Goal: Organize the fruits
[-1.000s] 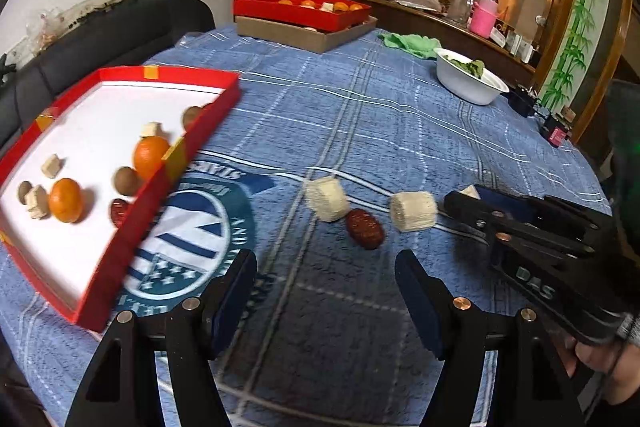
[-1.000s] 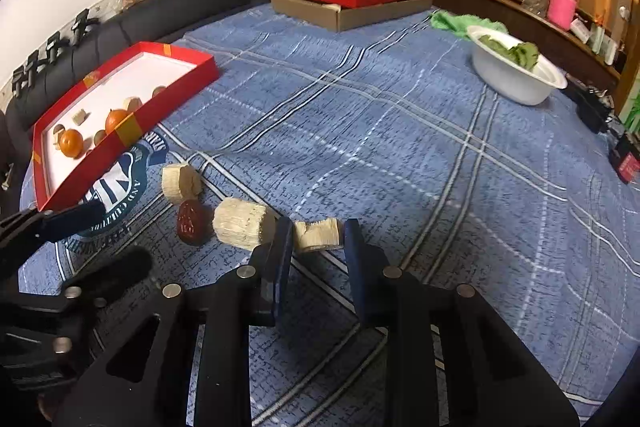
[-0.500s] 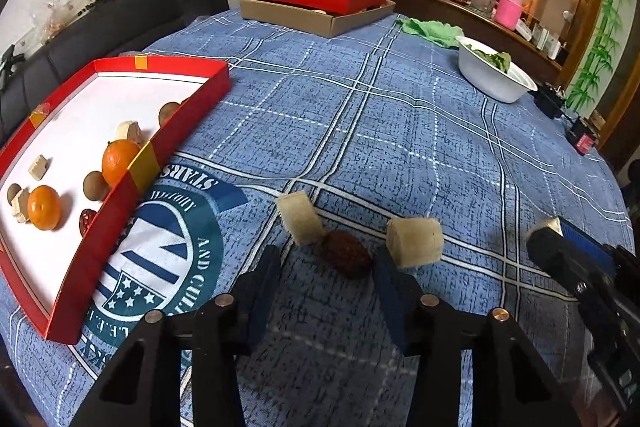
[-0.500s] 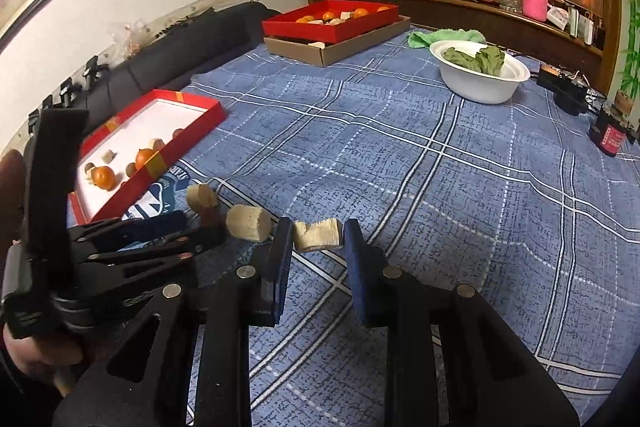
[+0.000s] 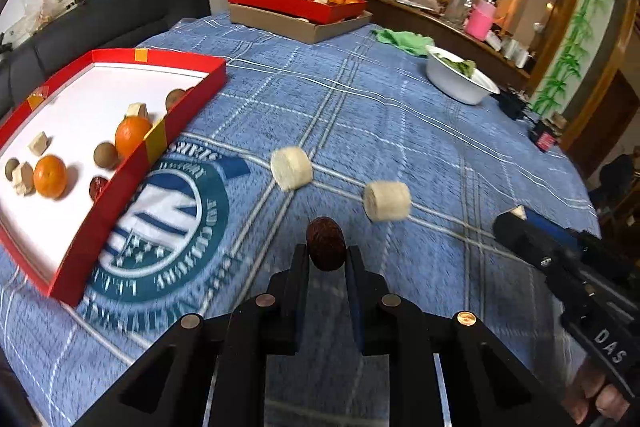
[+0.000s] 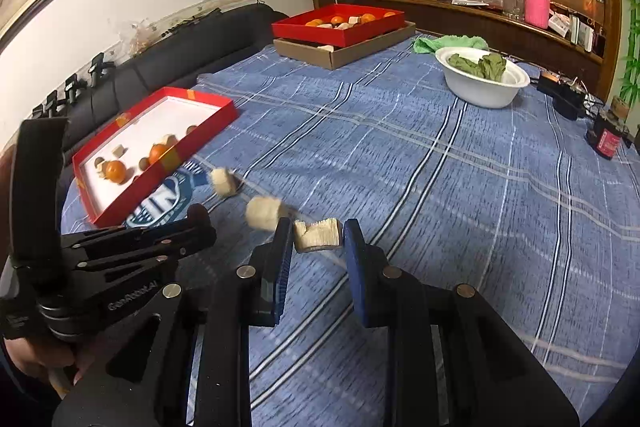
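blue plaid cloth (image 5: 400,115) covers the whole table, with the near red tray (image 5: 188,99) off to the left. left gripper (image 5: 326,261) is clenched on the dark date (image 5: 325,242), pinching only its back end, so it could squirt out on a quick swing to the tray. right gripper (image 6: 316,239) grips a ragged pale chunk (image 6: 318,234) that might crumble. two pale rolls (image 5: 291,167) lie loose nearby, easy to knock.
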Tool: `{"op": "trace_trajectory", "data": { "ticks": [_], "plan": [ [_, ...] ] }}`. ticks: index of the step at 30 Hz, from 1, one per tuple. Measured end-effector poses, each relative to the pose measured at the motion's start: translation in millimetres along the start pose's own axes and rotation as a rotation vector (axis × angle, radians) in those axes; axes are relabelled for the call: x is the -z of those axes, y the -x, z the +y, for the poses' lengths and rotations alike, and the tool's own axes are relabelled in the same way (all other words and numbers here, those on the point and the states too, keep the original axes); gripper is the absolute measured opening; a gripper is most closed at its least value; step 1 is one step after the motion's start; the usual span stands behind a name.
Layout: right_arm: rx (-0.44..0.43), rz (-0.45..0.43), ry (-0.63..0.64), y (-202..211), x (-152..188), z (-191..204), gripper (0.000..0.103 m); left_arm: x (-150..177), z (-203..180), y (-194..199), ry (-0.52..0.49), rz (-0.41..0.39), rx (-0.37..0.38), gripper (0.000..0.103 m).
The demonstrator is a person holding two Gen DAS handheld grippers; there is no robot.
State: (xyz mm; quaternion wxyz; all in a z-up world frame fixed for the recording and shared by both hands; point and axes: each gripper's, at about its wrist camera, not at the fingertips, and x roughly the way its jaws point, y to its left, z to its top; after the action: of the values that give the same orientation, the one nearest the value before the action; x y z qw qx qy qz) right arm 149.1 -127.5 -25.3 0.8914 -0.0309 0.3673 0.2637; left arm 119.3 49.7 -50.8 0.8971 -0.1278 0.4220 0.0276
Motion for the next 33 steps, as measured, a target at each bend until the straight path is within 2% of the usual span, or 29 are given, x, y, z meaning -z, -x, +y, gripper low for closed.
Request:
{"op": "trace_trajectory", "data": {
  "ticks": [11,13,33],
  "plan": [
    [-0.019,0.009,-0.018,17,32,20,0.025,24,-1,16,-0.024,-0.026,0.033,0.017],
    [-0.015,0.007,-0.02,15,34,20,0.025,26,-2,16,-0.036,-0.043,0.018,0.017],
    [-0.019,-0.015,-0.069,13,35,8,0.025,26,0,9,-0.028,-0.019,0.017,0.017]
  ]
}}
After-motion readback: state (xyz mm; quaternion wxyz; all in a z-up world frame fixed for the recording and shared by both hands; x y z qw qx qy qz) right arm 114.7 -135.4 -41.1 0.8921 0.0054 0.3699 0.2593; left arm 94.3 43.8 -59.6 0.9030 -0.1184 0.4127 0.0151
